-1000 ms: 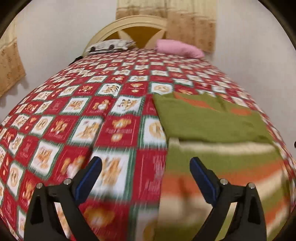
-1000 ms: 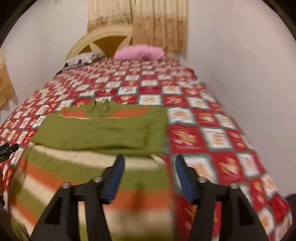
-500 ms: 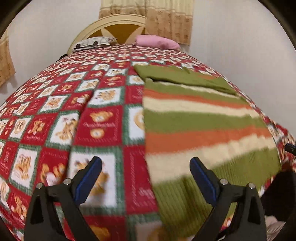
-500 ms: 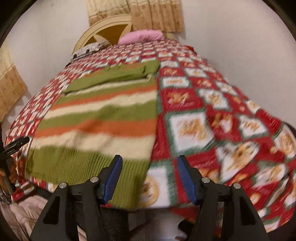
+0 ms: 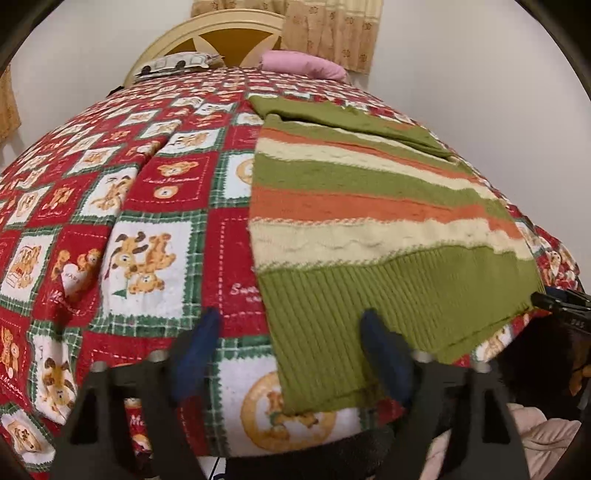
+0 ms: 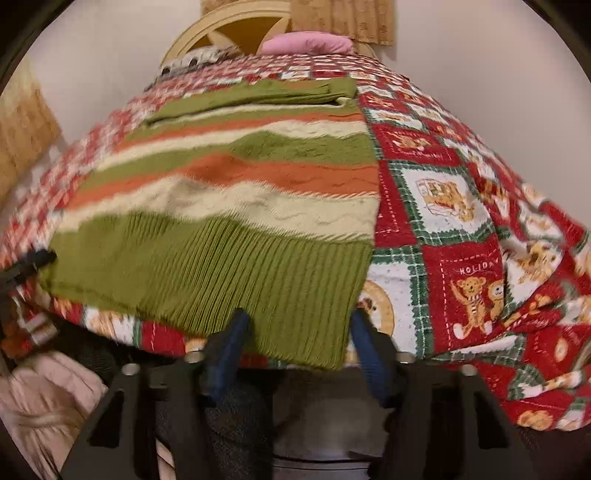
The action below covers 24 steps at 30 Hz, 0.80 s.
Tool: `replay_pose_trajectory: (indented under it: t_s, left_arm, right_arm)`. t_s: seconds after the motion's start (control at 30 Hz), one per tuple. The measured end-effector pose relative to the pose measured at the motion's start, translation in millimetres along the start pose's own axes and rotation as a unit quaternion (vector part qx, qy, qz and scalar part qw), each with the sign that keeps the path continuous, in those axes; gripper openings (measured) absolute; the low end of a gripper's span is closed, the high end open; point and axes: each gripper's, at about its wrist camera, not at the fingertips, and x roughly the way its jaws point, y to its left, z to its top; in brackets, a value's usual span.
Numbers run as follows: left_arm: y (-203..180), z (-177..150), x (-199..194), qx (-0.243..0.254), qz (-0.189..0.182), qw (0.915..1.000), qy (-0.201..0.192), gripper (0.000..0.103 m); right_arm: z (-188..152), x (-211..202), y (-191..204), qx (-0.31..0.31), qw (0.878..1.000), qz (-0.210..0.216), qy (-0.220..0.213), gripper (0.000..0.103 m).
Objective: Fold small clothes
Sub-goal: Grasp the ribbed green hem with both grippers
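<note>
A striped knit sweater (image 5: 369, 206), green, orange and cream, lies flat on the bed with its green ribbed hem toward me and its sleeves folded across the far end. My left gripper (image 5: 291, 350) is open, its jaws on either side of the hem's left corner. In the right wrist view the sweater (image 6: 236, 192) fills the middle. My right gripper (image 6: 299, 343) is open with its jaws on either side of the hem's right corner. Neither gripper holds cloth.
A red, white and green teddy-bear bedspread (image 5: 129, 221) covers the bed. A pink pillow (image 5: 299, 66) and a patterned pillow (image 5: 173, 64) lie by the cream headboard (image 5: 229, 33). Pale fabric (image 6: 44, 398) lies below the bed's near edge.
Both grippers have drawn back from over the sweater's folded far end to its near hem at the bed's edge. Both stayed open.
</note>
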Motion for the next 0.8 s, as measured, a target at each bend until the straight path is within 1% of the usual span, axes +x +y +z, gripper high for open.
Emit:
replay_pose_trajectory:
  t_s: [0.03, 0.07, 0.13, 0.17, 0.2, 0.27, 0.3, 0.33, 0.4, 0.47, 0.57, 0.63, 0.67, 0.73, 0.8]
  left_arm:
    - [-0.5, -0.2, -0.3, 0.0, 0.0, 1.0, 0.002, 0.06]
    - [-1.2, 0.1, -0.8, -0.001, -0.003, 1.0, 0.004, 0.057]
    - [-1.2, 0.8, -1.5, -0.007, -0.012, 0.9999, 0.009, 0.042]
    - [-0.9, 1.7, -1.5, -0.009, -0.015, 0.9998, 0.011, 0.039]
    - [-0.7, 2.4, -1.6, -0.012, -0.017, 0.9997, 0.015, 0.033]
    - [-0.1, 4.7, -0.9, -0.016, -0.019, 0.9995, 0.022, 0.025]
    - [0.4, 6.1, -1.5, -0.02, -0.023, 0.9992, 0.025, 0.015]
    - [0.6, 7.9, -2.1, -0.024, -0.036, 0.9986, 0.03, 0.011]
    - [1.0, 12.8, -2.3, -0.028, -0.044, 0.998, 0.036, 0.009]
    - [0.5, 19.9, -3.3, -0.029, -0.053, 0.9974, 0.04, 0.008]
    - [-0.4, 34.1, -7.1, -0.028, -0.065, 0.9969, 0.034, 0.007]
    - [-1.7, 45.3, -8.8, -0.022, -0.067, 0.9972, 0.025, 0.007]
    - [-1.8, 52.1, -9.4, -0.02, -0.069, 0.9972, 0.021, 0.007]
    - [-1.7, 68.4, -7.7, -0.015, -0.068, 0.9975, 0.01, 0.006]
    - [-2.2, 87.7, -1.8, -0.005, -0.05, 0.9987, 0.0, 0.006]
  right_arm:
    - [0.4, -1.0, 2.6, -0.002, 1.0, 0.004, 0.001, 0.035]
    - [1.1, -0.9, 3.9, -0.001, 1.0, 0.008, 0.003, 0.027]
    - [2.7, -0.7, 1.5, 0.007, 1.0, 0.013, 0.007, 0.023]
    - [3.2, -0.6, -1.5, 0.015, 1.0, 0.017, 0.009, 0.018]
    - [3.9, -0.8, -5.9, 0.026, 0.999, 0.024, 0.012, 0.016]
    - [4.0, -1.6, -16.4, 0.057, 0.997, 0.05, 0.018, 0.01]
    - [3.5, -2.1, -23.0, 0.077, 0.994, 0.07, 0.021, 0.01]
    - [3.9, -2.2, -26.3, 0.087, 0.993, 0.081, 0.022, 0.009]
    - [4.9, -3.8, -30.9, 0.104, 0.989, 0.099, 0.023, 0.008]
    - [9.3, -10.3, -34.3, 0.116, 0.986, 0.123, 0.015, 0.008]
    - [21.6, -23.6, -35.5, 0.119, 0.983, 0.141, -0.004, 0.007]
    - [36.1, -29.9, -37.5, 0.122, 0.981, 0.153, -0.015, 0.007]
    - [45.2, -31.9, -38.2, 0.121, 0.98, 0.157, -0.021, 0.006]
    - [61.9, -32.6, -37.1, 0.114, 0.981, 0.152, -0.032, 0.006]
    - [80.1, -31.5, -37.0, 0.104, 0.983, 0.144, -0.043, 0.006]
